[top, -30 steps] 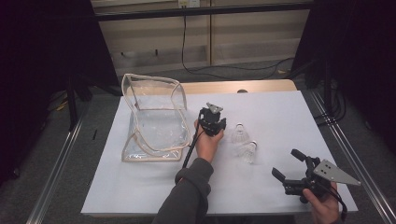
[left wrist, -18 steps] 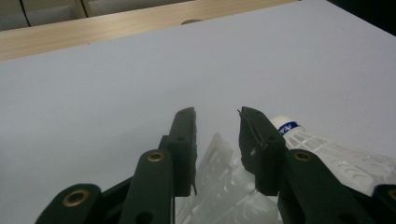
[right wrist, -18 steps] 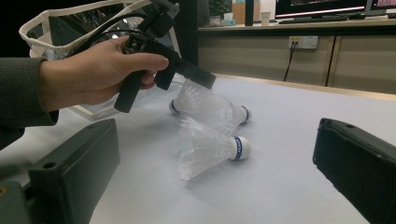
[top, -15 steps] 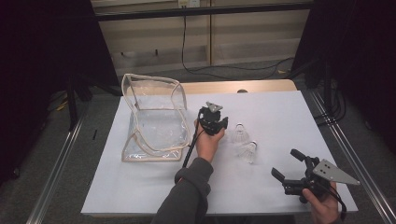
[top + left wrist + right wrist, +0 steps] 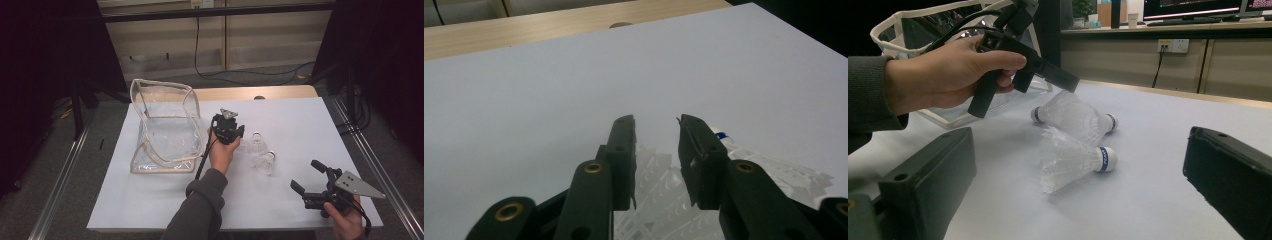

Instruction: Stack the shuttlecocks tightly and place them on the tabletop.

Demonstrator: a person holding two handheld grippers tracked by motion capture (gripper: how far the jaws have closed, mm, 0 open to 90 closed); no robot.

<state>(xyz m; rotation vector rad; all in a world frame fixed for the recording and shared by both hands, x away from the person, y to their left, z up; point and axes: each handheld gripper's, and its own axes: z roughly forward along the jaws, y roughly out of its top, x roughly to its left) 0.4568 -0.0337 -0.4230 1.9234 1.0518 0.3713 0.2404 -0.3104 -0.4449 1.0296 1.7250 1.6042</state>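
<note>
Shuttlecocks lie near the middle of the white desk in the high view: one just beside the left gripper, another nearer the person. A clear bag stands well to the left. The right gripper, jaws wide, hovers near the desk's front right corner.

Left gripper view: the jaws stand narrowly apart over the white feathers of a shuttlecock, not closed on it.

Right gripper view: both jaws are spread wide; the near shuttlecock lies on its side, the far one under the left gripper's tip.
</note>
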